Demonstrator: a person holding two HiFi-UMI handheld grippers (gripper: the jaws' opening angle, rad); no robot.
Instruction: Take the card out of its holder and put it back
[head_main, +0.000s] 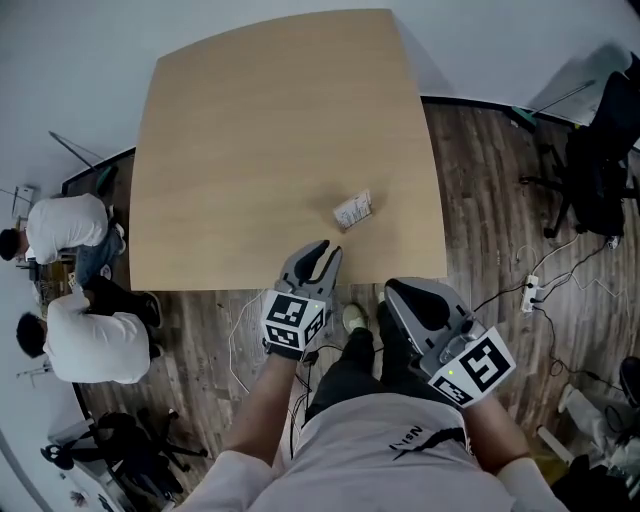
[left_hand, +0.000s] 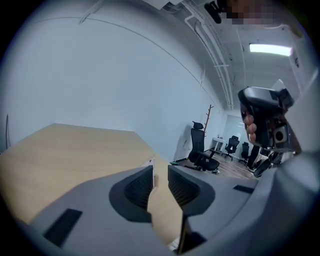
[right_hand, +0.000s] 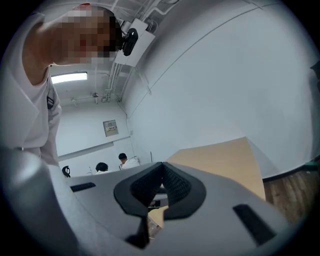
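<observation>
The card in its holder (head_main: 352, 210), a small pale sleeve with print, lies on the light wooden table (head_main: 250, 130) towards its near right corner. My left gripper (head_main: 322, 248) hovers over the table's near edge, short of the holder, open with nothing between its pads. In the left gripper view the holder (left_hand: 152, 164) shows as a thin white edge in the gap of the left gripper (left_hand: 160, 174). My right gripper (head_main: 393, 291) hangs off the table's near edge to the right, jaws together and empty. In its own view the right gripper (right_hand: 161, 169) has its tips touching.
Two people in white shirts (head_main: 70, 290) sit at the left of the table. Office chairs (head_main: 600, 160) and a power strip with cables (head_main: 531, 292) are on the wooden floor at the right. A hand carries the right gripper (left_hand: 265, 120) in the left gripper view.
</observation>
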